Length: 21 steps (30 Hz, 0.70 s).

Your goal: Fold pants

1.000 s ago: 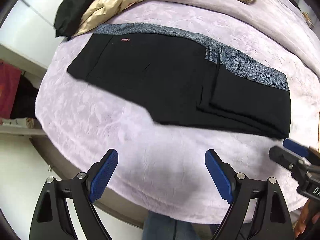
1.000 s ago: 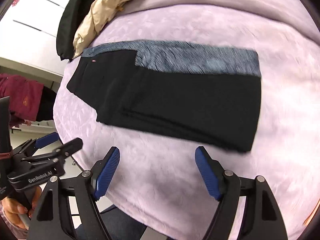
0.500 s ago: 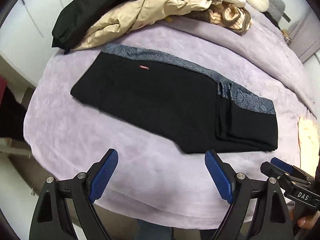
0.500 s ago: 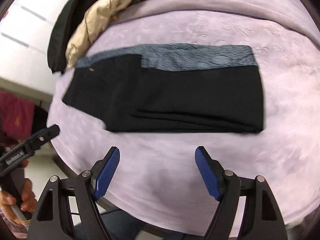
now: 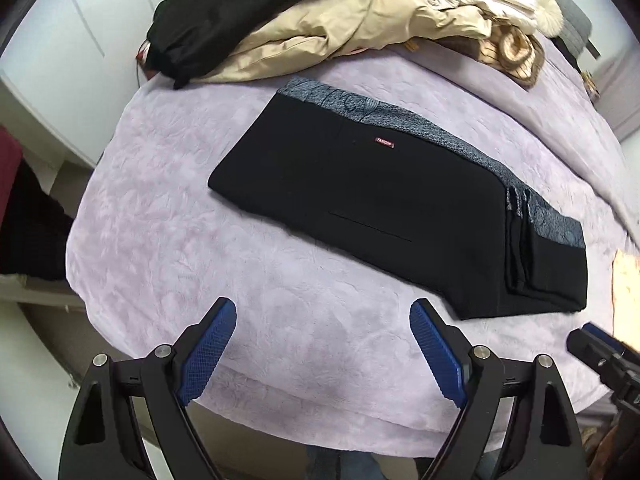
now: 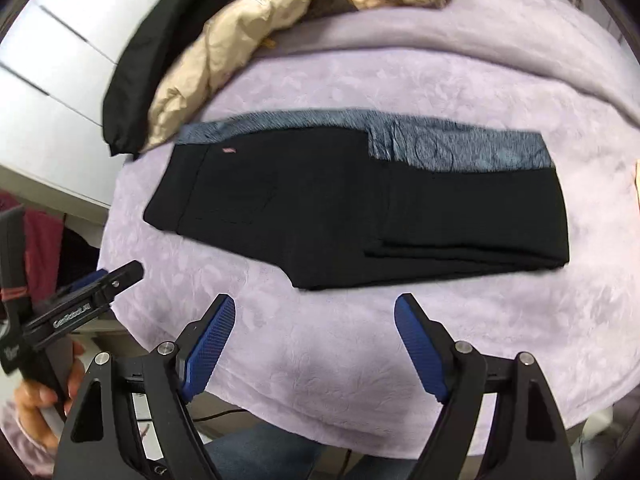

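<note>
With my left gripper (image 5: 323, 344) and right gripper (image 6: 315, 340) both wide apart and holding nothing, I should pinch the black folded pants with the grey patterned band (image 5: 384, 200) at their two end corners and fold them evenly on the soft purple bed (image 5: 168, 216).

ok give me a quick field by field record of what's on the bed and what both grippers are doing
surface: lilac blanket
pants: black pants lying flat, partly folded, grey patterned strip along far edge
label: red tag on the pants
behind: beige jacket and black garment, heaped
left gripper: open, holding nothing, short of the pants
right gripper: open, holding nothing, short of the pants
</note>
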Available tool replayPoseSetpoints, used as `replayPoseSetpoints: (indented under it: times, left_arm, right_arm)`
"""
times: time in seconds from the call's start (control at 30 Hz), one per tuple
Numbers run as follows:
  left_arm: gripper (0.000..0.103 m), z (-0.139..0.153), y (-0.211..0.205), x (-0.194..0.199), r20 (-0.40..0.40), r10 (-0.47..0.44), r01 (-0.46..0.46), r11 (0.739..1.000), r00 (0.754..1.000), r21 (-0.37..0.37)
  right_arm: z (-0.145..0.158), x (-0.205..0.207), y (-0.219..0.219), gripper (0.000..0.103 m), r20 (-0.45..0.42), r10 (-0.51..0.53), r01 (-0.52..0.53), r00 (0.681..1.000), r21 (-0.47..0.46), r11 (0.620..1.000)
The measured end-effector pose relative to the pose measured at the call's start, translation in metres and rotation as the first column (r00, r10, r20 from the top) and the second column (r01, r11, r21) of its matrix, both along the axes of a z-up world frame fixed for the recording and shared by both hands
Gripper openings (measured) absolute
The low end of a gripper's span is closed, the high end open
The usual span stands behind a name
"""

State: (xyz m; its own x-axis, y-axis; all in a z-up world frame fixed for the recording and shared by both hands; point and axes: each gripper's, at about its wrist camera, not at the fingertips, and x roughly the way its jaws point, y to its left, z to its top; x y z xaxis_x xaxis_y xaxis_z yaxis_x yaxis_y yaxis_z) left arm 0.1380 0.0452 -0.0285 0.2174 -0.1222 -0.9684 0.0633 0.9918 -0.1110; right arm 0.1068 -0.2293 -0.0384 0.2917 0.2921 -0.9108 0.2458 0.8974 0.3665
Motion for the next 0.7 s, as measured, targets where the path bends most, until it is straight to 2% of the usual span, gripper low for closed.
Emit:
replayPoseSetpoints:
  times: [0.1, 0.23, 0.3, 0.47, 0.7]
  left_arm:
    - [0.089, -0.004, 0.002, 0.002, -0.033, 0.022, -0.023, 0.999, 0.999, -0.038]
    - [0.089, -0.003, -0.001, 0.008, -0.007, 0.002, -0.003, 1.000, 1.000, -0.015]
    - [0.089, -0.006, 0.000, 0.010, -0.016, 0.006, -0.006, 1.000, 1.000, -0.030]
    - [0.089, -0.021, -0.003, 0.013, -0.059, 0.008, -0.010, 1.000, 0.998, -0.029]
    - [0.089, -0.044, -0.004, 0.025, -0.094, 0.035, -0.043, 0.996, 0.995, -0.076]
  right_arm:
    - [-0.005, 0.002, 0.001, 0.085, -0.029, 0.006, -0.006, 1.000, -0.003, 1.000]
    - [-0.003, 0.004, -0.008, 0.085, -0.028, -0.026, 0.024, 0.999, -0.037, 0.999]
    - [-0.009, 0.003, -0.012, 0.085, -0.055, -0.035, 0.033, 0.998, -0.034, 0.999]
    - [-0.017, -0.001, -0.018, 0.085, -0.092, -0.054, 0.050, 0.994, -0.039, 0.998]
    - [-0.018, -0.006, -0.030, 0.085, -0.129, -0.075, 0.064, 0.989, -0.091, 0.994]
